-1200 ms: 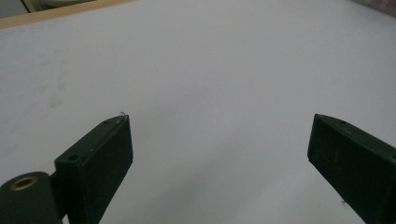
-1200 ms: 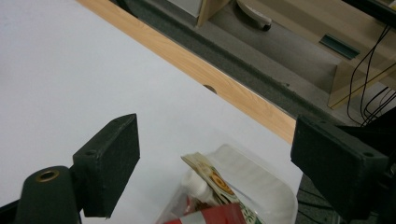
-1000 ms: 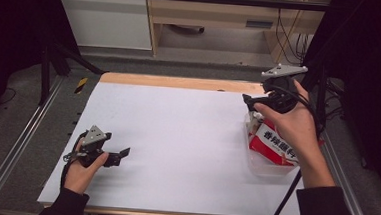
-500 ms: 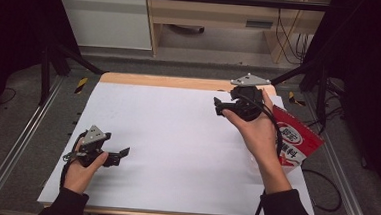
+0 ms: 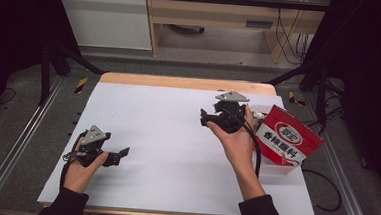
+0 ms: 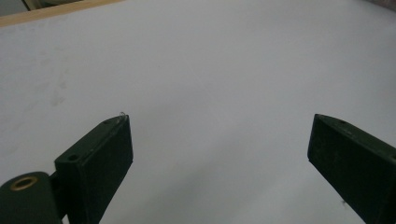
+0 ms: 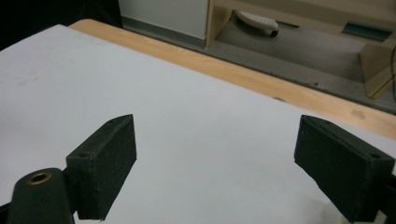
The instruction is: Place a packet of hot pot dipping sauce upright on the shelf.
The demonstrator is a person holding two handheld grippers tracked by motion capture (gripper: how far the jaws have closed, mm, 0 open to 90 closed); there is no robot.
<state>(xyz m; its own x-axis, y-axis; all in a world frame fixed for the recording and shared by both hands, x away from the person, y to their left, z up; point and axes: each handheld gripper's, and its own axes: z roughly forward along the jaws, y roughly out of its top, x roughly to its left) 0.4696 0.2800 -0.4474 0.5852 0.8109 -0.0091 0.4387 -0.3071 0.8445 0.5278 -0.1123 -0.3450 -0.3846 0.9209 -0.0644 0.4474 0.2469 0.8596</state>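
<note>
Your red packet lies at the tabletop's right edge, long axis slanting toward the near right. Your right tongs, gaping empty, hover just left of it; left tongs also gape empty.

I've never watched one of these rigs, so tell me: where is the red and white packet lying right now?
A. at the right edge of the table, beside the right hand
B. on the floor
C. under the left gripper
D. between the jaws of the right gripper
A: the red and white packet lies at the table edge beside the right hand, while the right gripper stands open with nothing between its jaws.
</note>
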